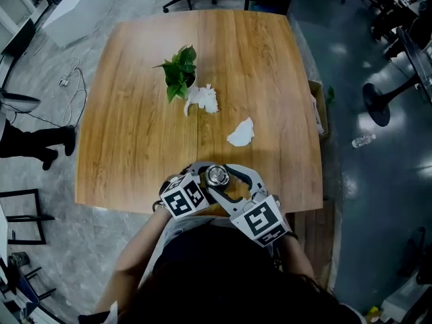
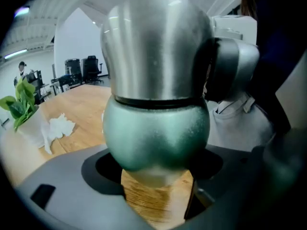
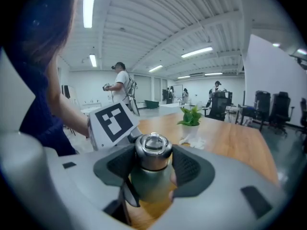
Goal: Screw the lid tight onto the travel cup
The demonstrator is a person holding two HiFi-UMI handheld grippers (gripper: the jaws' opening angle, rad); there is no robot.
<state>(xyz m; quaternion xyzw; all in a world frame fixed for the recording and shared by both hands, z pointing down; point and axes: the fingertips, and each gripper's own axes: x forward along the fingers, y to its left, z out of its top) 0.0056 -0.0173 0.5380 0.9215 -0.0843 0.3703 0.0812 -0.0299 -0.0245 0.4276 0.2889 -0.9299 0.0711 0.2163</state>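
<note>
The cup (image 1: 217,176) stands at the near edge of the worktop (image 1: 135,113), just in front of the person and well apart from the plant (image 1: 179,73) and the crumpled tissues (image 1: 241,133). The left gripper (image 2: 156,166) has its jaws clamped on the green lower body, probably to stop the cup from turning. The right gripper (image 3: 153,166) has its jaws closed on the steel lid (image 3: 153,152) from both sides, placed to twist it. The lid already sits on the cup, so what seems left is the tightening.
</note>
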